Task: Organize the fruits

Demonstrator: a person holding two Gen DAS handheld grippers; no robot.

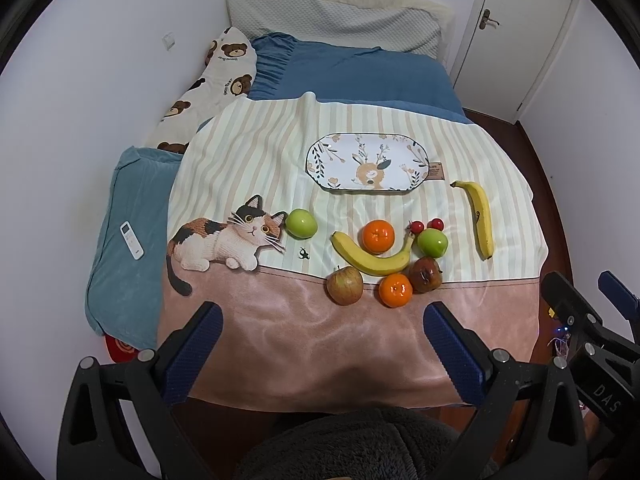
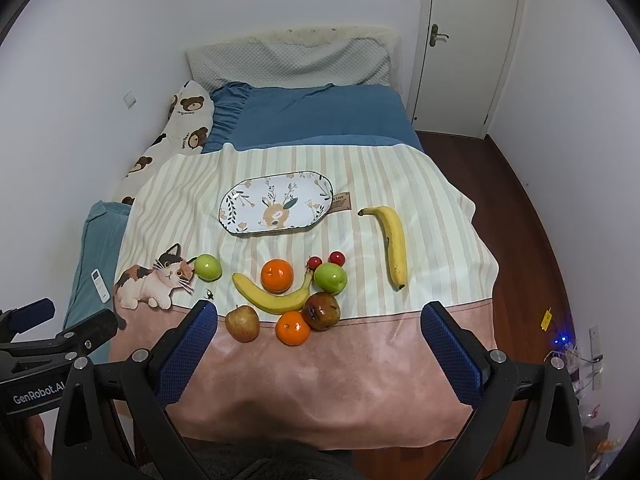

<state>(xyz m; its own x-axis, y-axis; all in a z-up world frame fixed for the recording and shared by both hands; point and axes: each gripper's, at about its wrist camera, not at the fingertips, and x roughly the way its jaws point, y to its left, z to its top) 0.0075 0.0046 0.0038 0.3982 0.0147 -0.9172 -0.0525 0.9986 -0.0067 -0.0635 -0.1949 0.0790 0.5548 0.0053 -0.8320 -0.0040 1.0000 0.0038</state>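
On the striped blanket lie fruits: a green apple [image 1: 301,223] by the cat print, a curved banana [image 1: 370,258], an orange [image 1: 378,235], a second green apple [image 1: 433,242], two small red fruits [image 1: 417,226], a red-yellow apple [image 1: 345,285], a smaller orange [image 1: 395,290], a dark bruised fruit [image 1: 426,274] and a straight banana [image 1: 481,217]. Behind them sits an empty oval deer-pattern plate [image 1: 368,167]. My left gripper [image 1: 322,352] hovers open over the pink blanket edge. My right gripper [image 2: 318,354] is open too, nothing between its fingers.
A white remote [image 1: 132,240] lies on a teal cushion [image 1: 124,272] at the left. Blue bedding [image 1: 352,76], a bear-print pillow [image 1: 200,92] and a grey pillow lie behind. A white door [image 2: 464,40] and wooden floor [image 2: 520,208] are on the right.
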